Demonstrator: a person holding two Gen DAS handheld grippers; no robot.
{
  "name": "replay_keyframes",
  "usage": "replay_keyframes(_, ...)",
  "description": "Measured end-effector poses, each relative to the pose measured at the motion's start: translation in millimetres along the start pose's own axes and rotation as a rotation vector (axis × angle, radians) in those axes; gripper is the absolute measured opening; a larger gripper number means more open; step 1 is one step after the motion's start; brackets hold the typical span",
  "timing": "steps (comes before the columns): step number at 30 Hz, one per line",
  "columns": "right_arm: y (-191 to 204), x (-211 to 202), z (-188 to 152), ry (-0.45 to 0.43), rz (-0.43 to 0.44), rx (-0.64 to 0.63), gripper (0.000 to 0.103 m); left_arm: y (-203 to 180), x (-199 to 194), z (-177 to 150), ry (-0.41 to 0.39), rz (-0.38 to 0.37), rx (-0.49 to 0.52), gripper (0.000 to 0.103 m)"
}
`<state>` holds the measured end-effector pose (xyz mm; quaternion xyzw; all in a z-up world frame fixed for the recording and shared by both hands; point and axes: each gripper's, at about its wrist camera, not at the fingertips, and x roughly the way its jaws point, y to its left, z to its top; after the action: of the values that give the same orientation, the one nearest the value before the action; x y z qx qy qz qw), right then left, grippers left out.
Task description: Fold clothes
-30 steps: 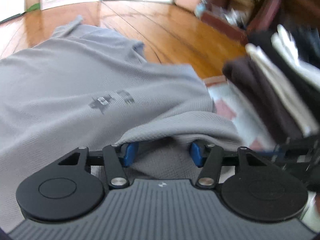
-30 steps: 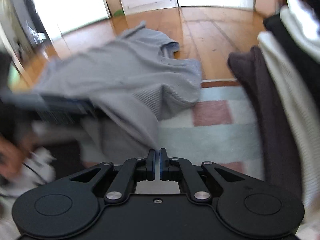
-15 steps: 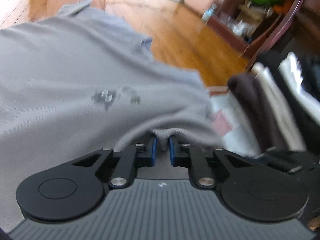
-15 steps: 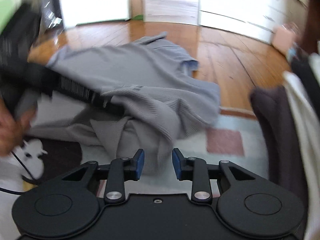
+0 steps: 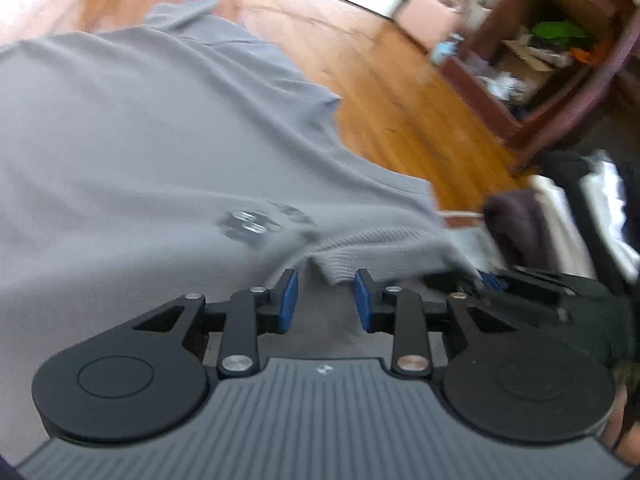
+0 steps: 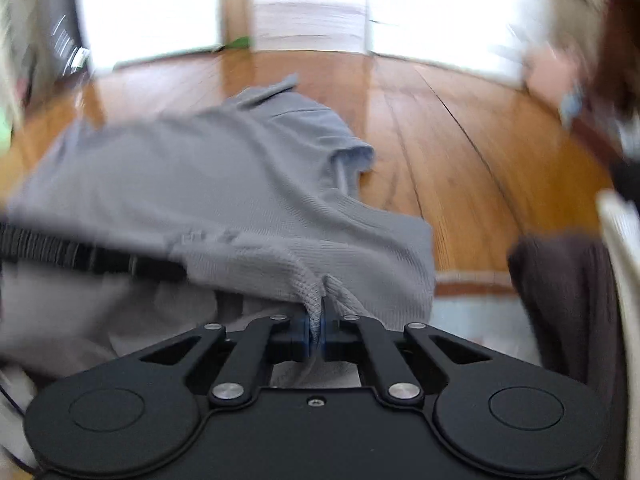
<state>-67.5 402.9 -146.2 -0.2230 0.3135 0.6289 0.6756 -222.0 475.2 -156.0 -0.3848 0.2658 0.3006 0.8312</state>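
A grey polo shirt (image 5: pixel 140 140) lies spread over the wooden floor, collar at the far end. In the left wrist view its ribbed hem (image 5: pixel 340 268) bunches just ahead of my left gripper (image 5: pixel 326 300), whose blue pads stand apart with only a bit of hem edge between them. My right gripper (image 6: pixel 322 326) is shut on a pinch of the same grey shirt (image 6: pixel 240 184) at the hem. The right gripper (image 5: pixel 520 280) also shows in the left view, low at the right. The left gripper (image 6: pixel 80 256) appears as a blurred black bar in the right view.
A stack of folded clothes, dark brown (image 6: pixel 560 280) and white (image 5: pixel 568 216), stands at the right on a pale rug (image 6: pixel 472 316). A dark red shelf (image 5: pixel 532 128) with clutter is at the far right. Wooden floor (image 6: pixel 460 140) stretches beyond the shirt.
My left gripper, shut on the hem half a second ago, has opened. My right gripper, open half a second ago, has closed on the hem and moved in nearer the shirt.
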Motion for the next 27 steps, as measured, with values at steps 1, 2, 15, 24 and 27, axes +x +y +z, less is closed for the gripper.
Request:
replay_keyframes(1,-10,-8,0,-0.019,0.038,0.080,0.004,-6,0,-3,0.020,-0.025,0.020,0.041)
replay_keyframes(2,-15,-13,-1,-0.030,0.070,0.131,0.004,-14,3,-7,0.038,-0.019,0.054,0.047)
replay_keyframes(15,-25,-116,-33,-0.115,0.053,0.164,0.003,-36,-12,-43,0.191,0.138,0.125,0.008)
replay_keyframes(24,1,-108,-70,0.008,0.063,-0.042,0.029,-79,-38,-73,0.256,0.055,0.282,0.008)
replay_keyframes(27,9,-94,-79,0.054,0.033,-0.108,0.046,-79,-46,-82,0.330,-0.035,0.251,0.007)
